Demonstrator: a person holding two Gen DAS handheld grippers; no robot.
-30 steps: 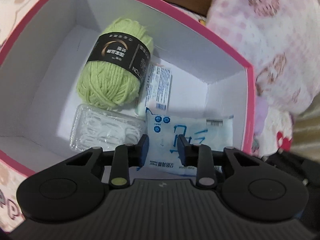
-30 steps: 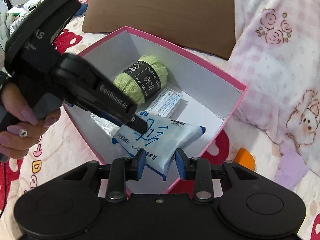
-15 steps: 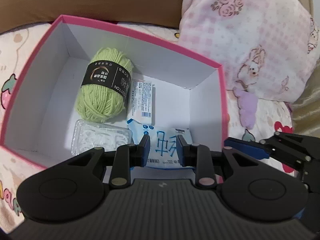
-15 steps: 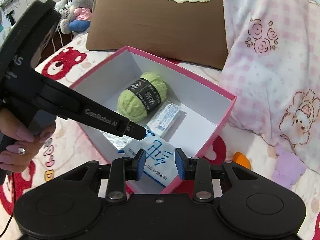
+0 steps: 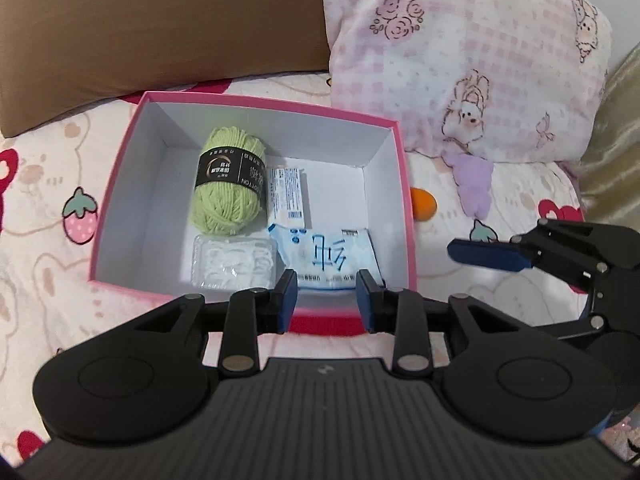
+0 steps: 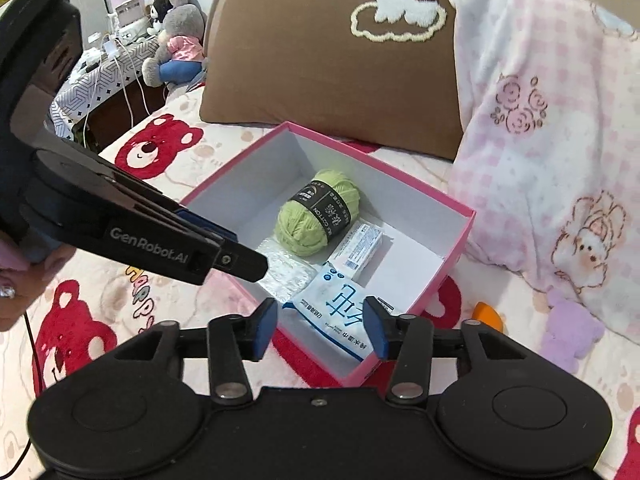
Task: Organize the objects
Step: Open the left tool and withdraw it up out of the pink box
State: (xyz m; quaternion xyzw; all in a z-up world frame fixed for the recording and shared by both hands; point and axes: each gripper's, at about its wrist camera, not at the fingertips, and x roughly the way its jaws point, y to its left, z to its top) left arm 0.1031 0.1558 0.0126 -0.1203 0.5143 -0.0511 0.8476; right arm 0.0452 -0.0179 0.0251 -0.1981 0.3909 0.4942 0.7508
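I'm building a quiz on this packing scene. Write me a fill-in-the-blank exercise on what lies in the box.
1. The ball of yarn is ____ in colour.
2. The box has a rim coloured ____.
3. The blue-and-white wipes pack lies ____ the box.
4. Both the left gripper and the right gripper hold ____ between their jaws.

Missing words: green; pink; inside; nothing

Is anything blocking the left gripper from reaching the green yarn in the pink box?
Nothing visible blocks it. The left gripper is open above the near rim of the pink box, which has no lid. The green yarn lies uncovered, beyond the clear plastic pack.
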